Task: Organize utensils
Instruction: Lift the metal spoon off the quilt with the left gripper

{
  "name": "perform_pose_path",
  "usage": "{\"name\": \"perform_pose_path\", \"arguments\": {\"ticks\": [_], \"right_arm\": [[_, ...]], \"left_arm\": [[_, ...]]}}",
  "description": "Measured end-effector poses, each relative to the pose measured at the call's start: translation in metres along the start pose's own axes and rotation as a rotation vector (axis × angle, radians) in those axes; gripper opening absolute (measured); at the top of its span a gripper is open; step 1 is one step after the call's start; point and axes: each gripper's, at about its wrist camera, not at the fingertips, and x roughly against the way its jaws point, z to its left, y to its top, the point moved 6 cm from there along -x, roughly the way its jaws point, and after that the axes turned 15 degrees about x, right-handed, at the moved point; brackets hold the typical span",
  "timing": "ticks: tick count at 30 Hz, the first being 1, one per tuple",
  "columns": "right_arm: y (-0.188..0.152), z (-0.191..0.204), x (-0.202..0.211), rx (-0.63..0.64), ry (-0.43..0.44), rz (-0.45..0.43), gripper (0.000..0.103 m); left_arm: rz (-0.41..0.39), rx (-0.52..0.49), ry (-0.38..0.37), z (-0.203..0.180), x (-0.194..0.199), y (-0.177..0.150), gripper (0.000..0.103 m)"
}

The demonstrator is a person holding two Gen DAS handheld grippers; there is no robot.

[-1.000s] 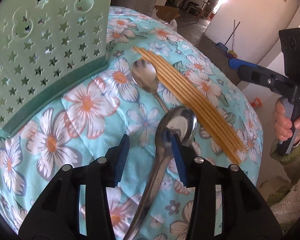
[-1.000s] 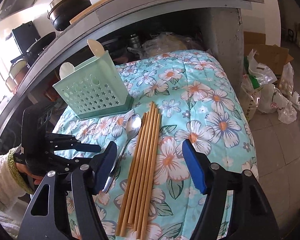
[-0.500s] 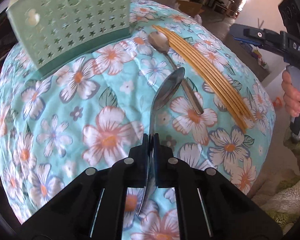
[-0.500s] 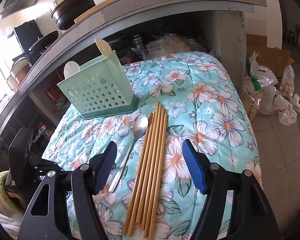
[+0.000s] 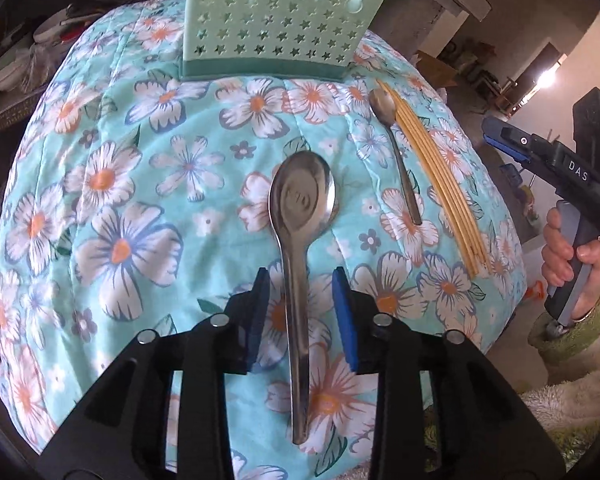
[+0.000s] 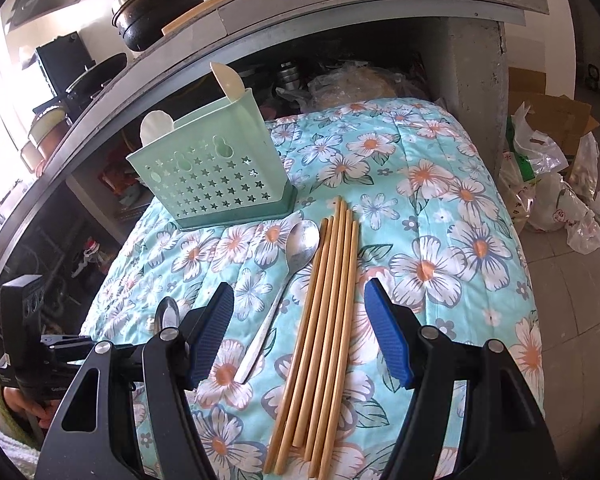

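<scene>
A large steel spoon (image 5: pixel 300 200) points its bowl at the mint-green utensil holder (image 5: pixel 284 20). Its handle runs between the blue pads of my left gripper (image 5: pixel 300 276), whose jaws are opening; neither pad touches the handle. A smaller spoon (image 5: pixel 396 152) and several bamboo chopsticks (image 5: pixel 436 176) lie to the right on the floral quilt (image 5: pixel 120 208). In the right wrist view my right gripper (image 6: pixel 299 290) hovers open over the chopsticks (image 6: pixel 324 320), with the small spoon (image 6: pixel 296 256) just to their left. The holder (image 6: pixel 216 176) stands upright behind them, and the large spoon's bowl (image 6: pixel 168 312) shows at lower left.
Two white scoops (image 6: pixel 228 80) stick out of the holder. A concrete counter with a black pot (image 6: pixel 156 4) overhangs the quilt's far end. Plastic bags (image 6: pixel 560 192) and a cardboard box sit on the floor to the right. The quilt drops away at its edges.
My left gripper shut on the large spoon's handle, swung it left, away from the small spoon, to face the holder, then its jaws parted again. The right gripper stayed still.
</scene>
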Motion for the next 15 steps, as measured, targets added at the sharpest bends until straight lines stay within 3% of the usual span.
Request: {"name": "perform_pose_path", "arguments": {"ticks": [5, 12, 15], "right_arm": [[-0.003, -0.004, 0.000, -0.009, -0.009, 0.010, 0.066], [-0.001, -0.007, -0.003, -0.010, -0.018, 0.017, 0.066], [-0.001, -0.008, -0.006, -0.012, -0.017, 0.023, 0.066]], "left_arm": [[-0.007, -0.158, -0.008, -0.014, 0.005, 0.021, 0.045], [0.036, -0.338, 0.001, -0.027, -0.015, 0.044, 0.046], [0.066, -0.353, 0.011, -0.024, -0.029, 0.049, 0.046]]}}
